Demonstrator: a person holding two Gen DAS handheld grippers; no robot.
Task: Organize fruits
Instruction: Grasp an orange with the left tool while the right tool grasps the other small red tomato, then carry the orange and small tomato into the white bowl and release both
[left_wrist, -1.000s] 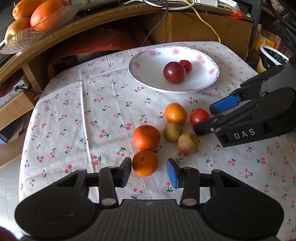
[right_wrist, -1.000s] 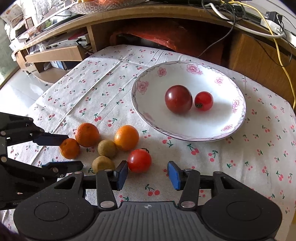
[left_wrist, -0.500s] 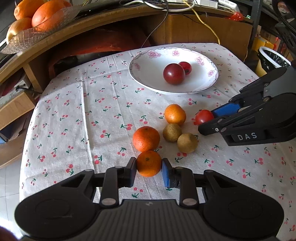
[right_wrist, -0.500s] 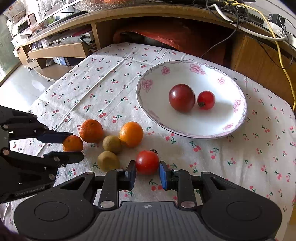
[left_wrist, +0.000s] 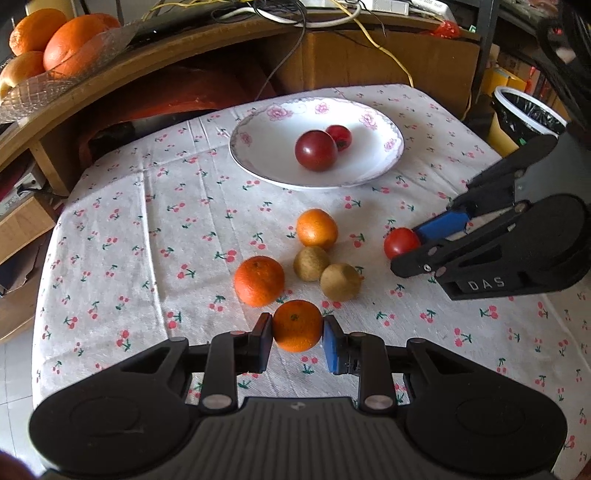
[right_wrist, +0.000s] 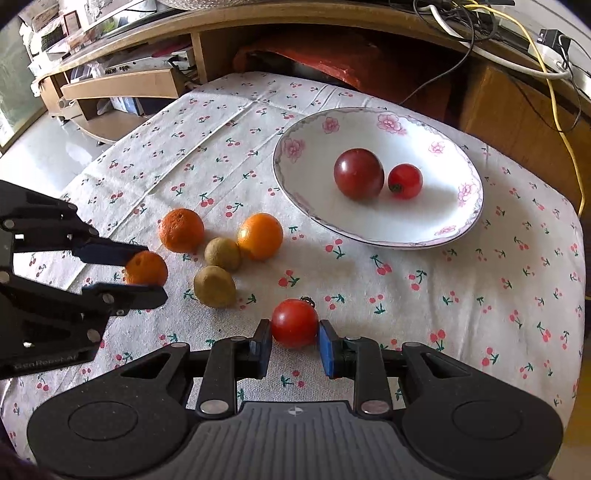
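I have each hand-held gripper clamped on fruit, left (left_wrist: 297, 334) on a mandarin (left_wrist: 297, 325), right (right_wrist: 293, 341) on a tomato (right_wrist: 294, 323), seemingly barely off the tabletop (left_wrist: 110, 240); plate (right_wrist: 458, 221) holds two, four wait

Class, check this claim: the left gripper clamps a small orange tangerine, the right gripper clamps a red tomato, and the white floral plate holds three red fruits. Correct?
Not quite. The white floral plate holds two red fruits, a large dark red one and a smaller bright red one, as the right wrist view shows. The left gripper does clamp the small orange tangerine; the right gripper clamps the red tomato.
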